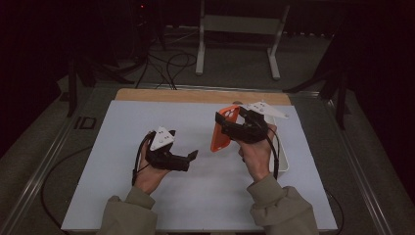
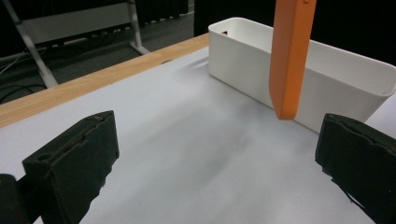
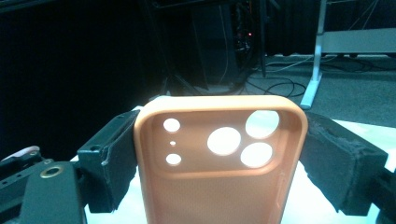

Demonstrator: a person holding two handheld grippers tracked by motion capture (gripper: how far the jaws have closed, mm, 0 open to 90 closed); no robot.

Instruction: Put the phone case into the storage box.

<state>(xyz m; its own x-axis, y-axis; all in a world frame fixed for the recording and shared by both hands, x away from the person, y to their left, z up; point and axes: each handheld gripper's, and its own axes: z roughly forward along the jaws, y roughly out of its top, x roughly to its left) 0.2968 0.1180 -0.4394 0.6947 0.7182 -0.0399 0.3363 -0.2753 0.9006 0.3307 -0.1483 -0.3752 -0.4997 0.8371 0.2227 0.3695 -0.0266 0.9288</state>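
An orange phone case (image 1: 221, 131) hangs upright above the white mat, and my right gripper (image 1: 228, 122) is shut on it. In the right gripper view the case (image 3: 219, 191) shows its inside and its camera cut-outs, with a black pad pressed on each long side. In the left gripper view the case's lower end (image 2: 288, 60) hangs just ahead and clear of the mat. My left gripper (image 1: 185, 147) is held low at the left of the case. It points toward the case, open and with nothing between its jaws (image 2: 219, 168).
A long white bin (image 2: 336, 79) stands on the mat behind the case. In the high view the bin (image 1: 283, 165) lies at the right, partly hidden by the right hand. The white mat (image 1: 122, 171) covers the table. A wooden strip (image 1: 195, 95) runs along the far edge.
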